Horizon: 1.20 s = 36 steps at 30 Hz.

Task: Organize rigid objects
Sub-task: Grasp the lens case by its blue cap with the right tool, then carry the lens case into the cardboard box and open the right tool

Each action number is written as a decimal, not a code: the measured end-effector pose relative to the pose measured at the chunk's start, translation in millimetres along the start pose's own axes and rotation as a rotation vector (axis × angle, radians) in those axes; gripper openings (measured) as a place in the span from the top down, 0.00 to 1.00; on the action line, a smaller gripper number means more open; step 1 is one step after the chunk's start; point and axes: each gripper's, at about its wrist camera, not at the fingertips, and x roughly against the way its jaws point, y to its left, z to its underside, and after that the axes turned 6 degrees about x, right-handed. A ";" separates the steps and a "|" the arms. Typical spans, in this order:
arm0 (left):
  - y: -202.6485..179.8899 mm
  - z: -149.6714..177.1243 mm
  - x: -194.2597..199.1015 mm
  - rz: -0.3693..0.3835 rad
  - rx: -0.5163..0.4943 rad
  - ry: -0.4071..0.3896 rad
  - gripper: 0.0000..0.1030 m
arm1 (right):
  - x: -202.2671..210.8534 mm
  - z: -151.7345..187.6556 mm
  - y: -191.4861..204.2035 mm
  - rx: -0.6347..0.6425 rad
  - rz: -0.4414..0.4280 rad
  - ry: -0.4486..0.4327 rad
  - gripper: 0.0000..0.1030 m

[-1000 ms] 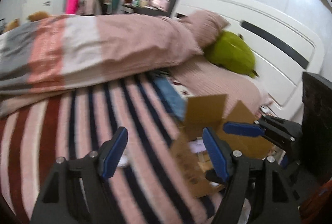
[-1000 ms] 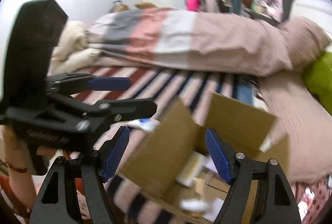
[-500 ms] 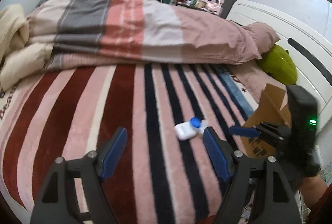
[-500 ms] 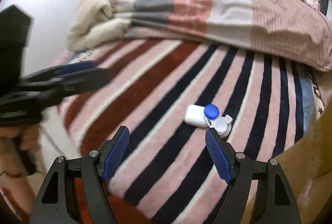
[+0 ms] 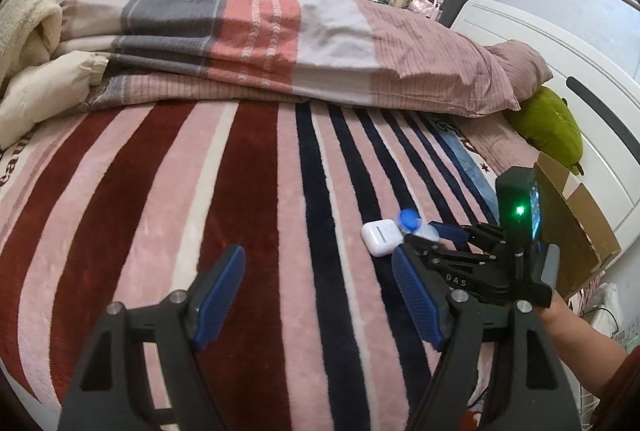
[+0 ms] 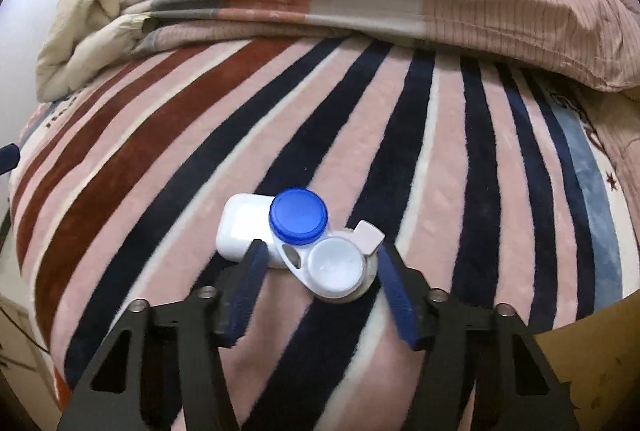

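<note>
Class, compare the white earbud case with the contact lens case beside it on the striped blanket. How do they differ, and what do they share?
The earbud case is one plain white rounded block; the contact lens case has two round wells, one capped blue, one white.
The earbud case lies outside the right gripper; the lens case sits between its closing jaws.
Both are small, hard, touching each other, and rest on the striped blanket.

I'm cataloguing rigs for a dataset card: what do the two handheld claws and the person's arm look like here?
Both claws, the left claw and the right claw, have black angular frames with silver screws and ribbed blue pads. The right one bears white letters "DAS" and a black block with a green light. A dark red sleeve shows.
</note>
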 end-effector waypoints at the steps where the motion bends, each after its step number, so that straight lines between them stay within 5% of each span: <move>1: -1.2 -0.2 0.5 0.002 -0.002 -0.001 0.29 | 2.7 0.8 1.7 0.013 0.020 -0.002 0.69; 10: -24.1 -3.0 17.8 0.036 -0.034 -0.019 0.29 | 50.1 7.8 24.1 0.105 -0.053 -0.080 0.71; 16: -54.6 -6.7 33.6 0.164 -0.051 -0.022 0.30 | 110.9 0.2 55.8 0.192 -0.145 -0.192 0.71; 21: -88.3 -12.2 44.1 0.252 -0.073 -0.029 0.53 | 159.0 -3.4 63.8 0.239 -0.192 -0.277 0.71; 25: -127.5 -15.6 46.8 0.321 -0.131 -0.030 0.71 | 188.5 3.7 50.1 0.243 -0.175 -0.326 0.71; 36: -258.3 -17.1 1.9 0.404 -0.319 0.058 0.71 | 233.6 45.7 -52.6 0.094 -0.056 -0.338 0.71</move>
